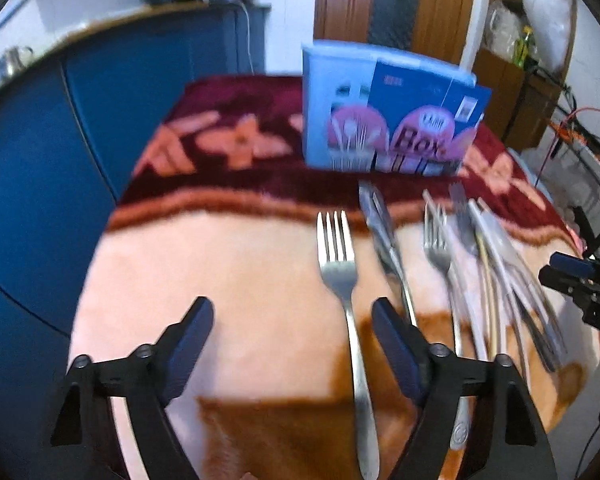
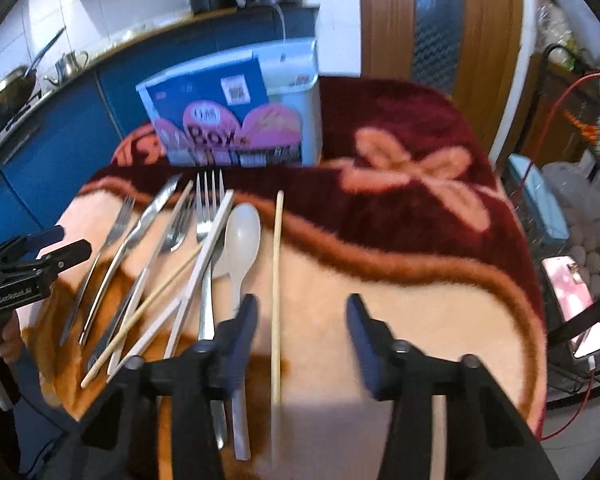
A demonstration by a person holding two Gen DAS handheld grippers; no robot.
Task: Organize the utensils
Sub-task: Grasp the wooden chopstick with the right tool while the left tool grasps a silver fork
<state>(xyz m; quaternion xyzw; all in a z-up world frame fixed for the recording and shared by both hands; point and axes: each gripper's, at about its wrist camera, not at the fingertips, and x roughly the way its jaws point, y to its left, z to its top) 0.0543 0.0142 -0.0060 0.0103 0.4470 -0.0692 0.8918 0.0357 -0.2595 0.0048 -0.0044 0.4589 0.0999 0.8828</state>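
Both spread: left hand-held gripper [image 1: 292, 344] straddles a fork [image 1: 346, 280], right hand-held gripper [image 2: 302, 328] a chopstick [image 2: 277, 292]; plush blanket [image 2: 420, 304] may spoil either pinch.

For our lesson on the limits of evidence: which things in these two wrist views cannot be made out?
- Box lettering, left view: blurred apart from "Box".
- Piled cutlery, left view: overlapping and smeared, count unclear.
- Fork handle end, left view: cut off by the bottom edge.
- Spoon handle, right view: partly behind the right gripper's finger.
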